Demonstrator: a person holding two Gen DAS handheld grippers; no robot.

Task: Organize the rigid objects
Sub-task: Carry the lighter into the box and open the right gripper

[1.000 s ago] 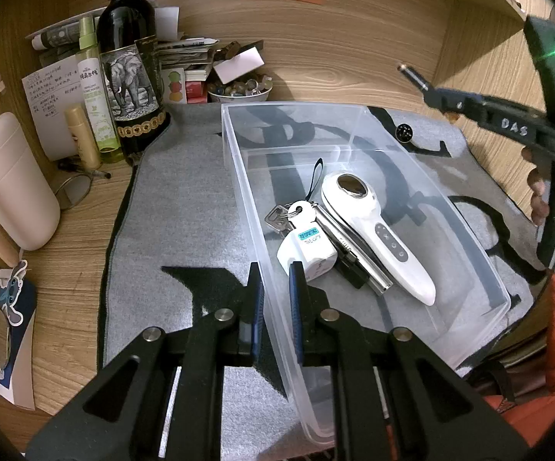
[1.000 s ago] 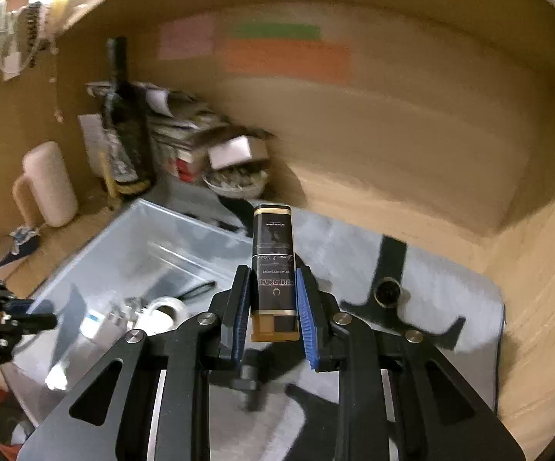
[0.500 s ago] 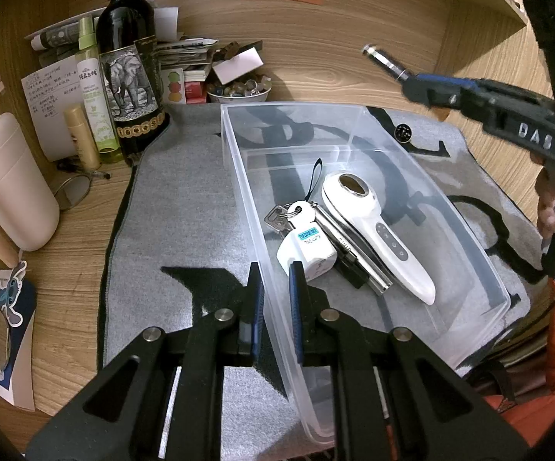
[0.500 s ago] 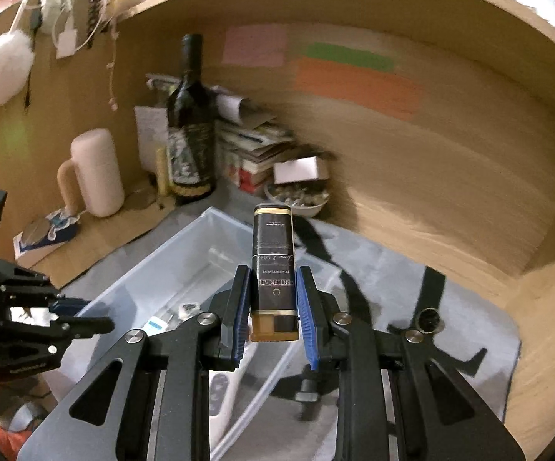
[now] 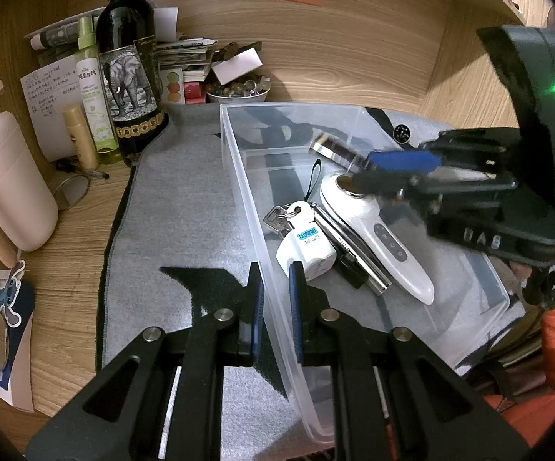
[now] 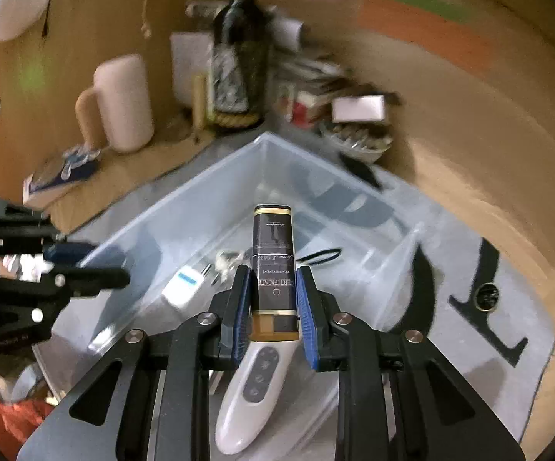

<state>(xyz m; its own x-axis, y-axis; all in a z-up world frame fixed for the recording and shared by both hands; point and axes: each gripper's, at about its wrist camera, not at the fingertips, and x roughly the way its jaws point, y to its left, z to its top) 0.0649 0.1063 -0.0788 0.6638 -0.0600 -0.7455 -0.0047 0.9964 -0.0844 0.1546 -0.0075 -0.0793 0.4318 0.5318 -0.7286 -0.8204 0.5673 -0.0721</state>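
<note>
The left gripper [image 5: 276, 299] pinches the near wall of the clear plastic bin [image 5: 239, 176], steadying it on the grey mat [image 5: 177, 207]. Inside lie a white charger with keys [image 5: 306, 247] and a white handheld device [image 5: 377, 238]. A second ago the right gripper [image 6: 272, 307] was off to the side; now it hangs over the bin, clamped on a dark gold-trimmed box [image 6: 272, 265], probably about to drop it in.

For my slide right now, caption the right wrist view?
Right gripper holds a dark box above the clear bin.
</note>
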